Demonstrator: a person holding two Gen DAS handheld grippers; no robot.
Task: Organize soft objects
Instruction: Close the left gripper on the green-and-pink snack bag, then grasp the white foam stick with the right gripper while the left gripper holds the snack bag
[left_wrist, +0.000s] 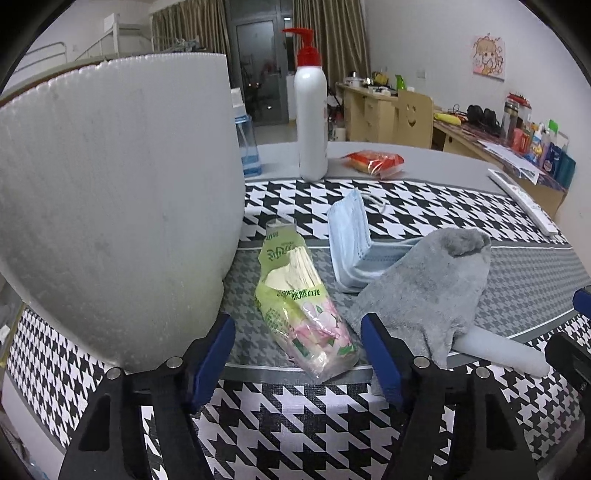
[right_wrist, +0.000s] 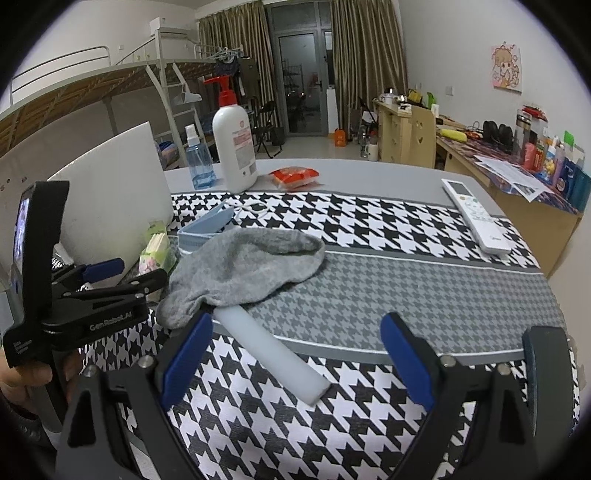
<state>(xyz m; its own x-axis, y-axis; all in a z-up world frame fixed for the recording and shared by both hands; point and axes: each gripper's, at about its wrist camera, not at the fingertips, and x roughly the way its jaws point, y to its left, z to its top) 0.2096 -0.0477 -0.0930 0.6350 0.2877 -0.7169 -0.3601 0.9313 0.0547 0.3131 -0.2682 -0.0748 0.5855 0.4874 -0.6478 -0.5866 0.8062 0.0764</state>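
A green and pink tissue packet (left_wrist: 303, 314) lies on the houndstooth cloth between the fingers of my left gripper (left_wrist: 299, 356). The jaws stand apart around it and the pads do not press it. To its right lie a grey sock (left_wrist: 424, 291) and a folded blue face mask (left_wrist: 351, 243). One end of the sock rests on a white foam stick (right_wrist: 273, 354), which lies between the wide-apart fingers of my right gripper (right_wrist: 295, 365); that gripper is open and holds nothing. The right wrist view also shows the sock (right_wrist: 243, 269) and my left gripper (right_wrist: 136, 271) at the left.
A tall white bin (left_wrist: 110, 203) stands close on the left. Behind are a white pump bottle (left_wrist: 310, 110), a blue spray bottle (left_wrist: 249, 144) and a red snack packet (left_wrist: 373, 160). A white remote (right_wrist: 476, 218) lies at the table's right edge.
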